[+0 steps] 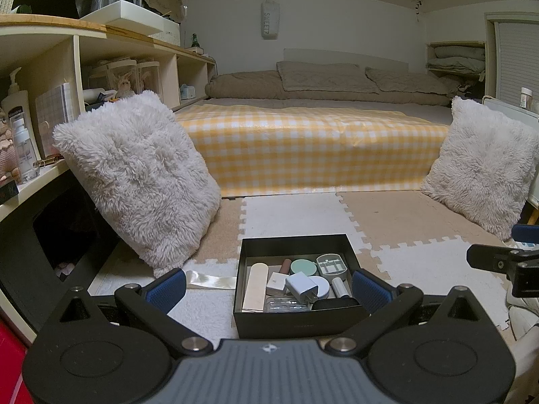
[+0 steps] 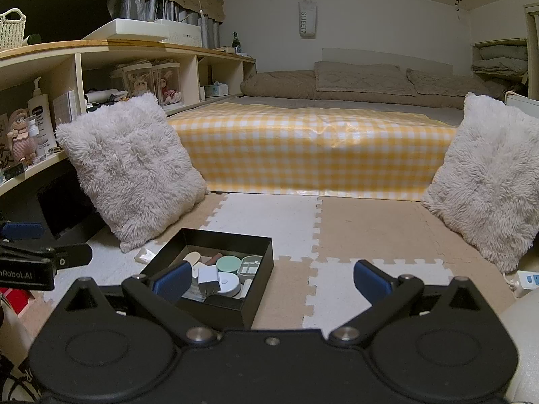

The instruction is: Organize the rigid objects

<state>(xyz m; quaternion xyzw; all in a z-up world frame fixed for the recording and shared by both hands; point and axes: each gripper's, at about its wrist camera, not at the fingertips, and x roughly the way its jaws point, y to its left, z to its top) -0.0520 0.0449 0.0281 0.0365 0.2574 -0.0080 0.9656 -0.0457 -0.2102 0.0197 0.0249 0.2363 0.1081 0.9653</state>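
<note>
Black open box (image 1: pixel 296 323) on the foam floor mat (image 1: pixel 296 215), at my left view's 6 o'clock. I count inside: white charger plug (image 1: pixel 300 287), mint round compact (image 1: pixel 303 267), grey holder (image 1: pixel 332 264), cream flat strip (image 1: pixel 256 286), brown tube (image 1: pixel 286 266). Left hand-held gripper (image 1: pixel 269 291): fingers wide apart, straddling the box, gripping nothing. Right hand-held gripper (image 2: pixel 272 279): fingers apart, empty, box at its 9 o'clock. Two fluffy white cushions (image 2: pixel 131 165) flank the bed (image 2: pixel 313 148).
</note>
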